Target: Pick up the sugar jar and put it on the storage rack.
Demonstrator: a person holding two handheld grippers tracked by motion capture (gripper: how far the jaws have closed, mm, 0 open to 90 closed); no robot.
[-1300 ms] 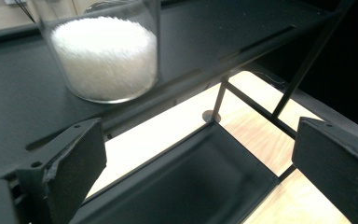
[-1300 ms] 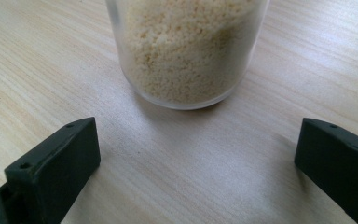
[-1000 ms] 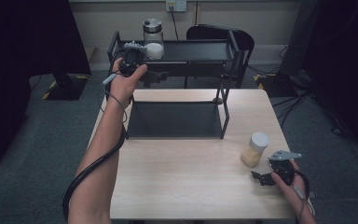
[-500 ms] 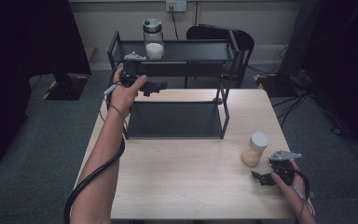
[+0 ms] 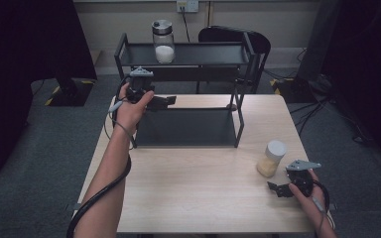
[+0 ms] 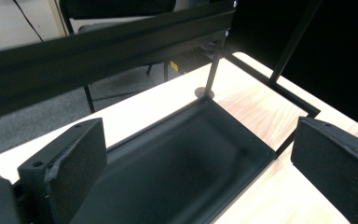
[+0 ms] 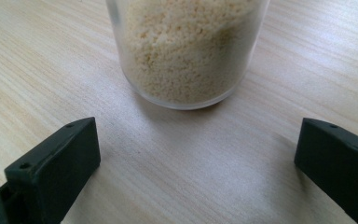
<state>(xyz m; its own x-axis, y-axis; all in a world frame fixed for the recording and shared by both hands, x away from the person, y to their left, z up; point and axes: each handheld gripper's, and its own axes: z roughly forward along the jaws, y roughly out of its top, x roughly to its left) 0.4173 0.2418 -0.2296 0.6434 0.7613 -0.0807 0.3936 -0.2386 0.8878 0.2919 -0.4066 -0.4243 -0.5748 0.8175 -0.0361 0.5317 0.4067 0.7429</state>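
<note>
A black two-tier rack [image 5: 240,106] stands at the back of the wooden table. On its top shelf [image 5: 203,53] stands a glass jar of white powder [image 5: 163,42] with a dark lid. My left gripper [image 5: 166,101] hovers at the rack's left end, between the tiers, pointing right. It is open [image 6: 198,144] and empty above the lower tray [image 6: 177,172]. A white-lidded jar of yellowish grains [image 5: 272,158] stands at the table's right. My right gripper [image 5: 277,188] rests just in front of it. The grain jar [image 7: 186,51] stands beyond the open right gripper [image 7: 198,140], apart from the jaws.
A dark chair [image 5: 233,37] stands behind the rack, with a wall socket [image 5: 187,6] above it. Cables [image 5: 307,106] trail over the grey floor on the right. Bare table top [image 5: 193,183] stretches between the rack and my forearms.
My left gripper has pulled back from the top shelf beside the white-powder jar and dropped to the rack's left end, now pointing right. The right gripper has not moved.
</note>
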